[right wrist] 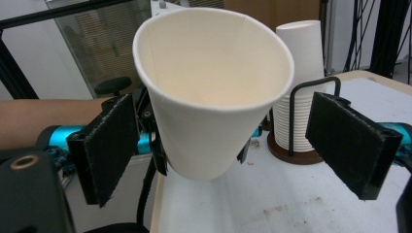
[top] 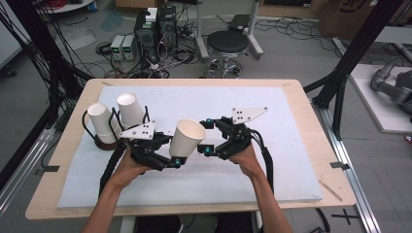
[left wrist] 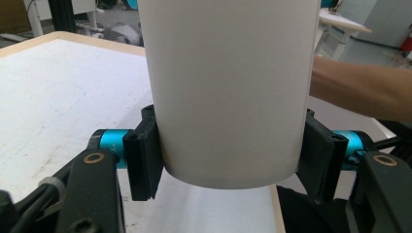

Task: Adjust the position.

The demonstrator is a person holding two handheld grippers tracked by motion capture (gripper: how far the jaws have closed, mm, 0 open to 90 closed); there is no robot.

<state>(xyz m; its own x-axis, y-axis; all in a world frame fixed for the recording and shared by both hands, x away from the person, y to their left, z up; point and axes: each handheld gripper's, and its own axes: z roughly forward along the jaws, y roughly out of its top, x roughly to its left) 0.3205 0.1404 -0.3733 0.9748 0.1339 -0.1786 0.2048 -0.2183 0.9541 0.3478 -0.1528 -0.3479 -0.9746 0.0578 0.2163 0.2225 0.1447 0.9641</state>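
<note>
A white paper cup (top: 187,138) hangs tilted above the white mat, mouth toward the right. My left gripper (top: 176,158) is shut on it near its base; in the left gripper view both pads press the cup (left wrist: 228,92) low on its wall, my left gripper (left wrist: 228,162) centred under it. My right gripper (top: 207,137) stands open at the cup's rim. In the right gripper view the open mouth of the cup (right wrist: 214,97) sits between the spread jaws of my right gripper (right wrist: 233,145), with a gap on the right side.
Two stacks of paper cups (top: 102,121) (top: 130,109) stand in a black wire holder on a brown base at the mat's left; one stack (right wrist: 297,97) shows behind the held cup. The white mat (top: 252,107) covers most of the wooden table (top: 297,92).
</note>
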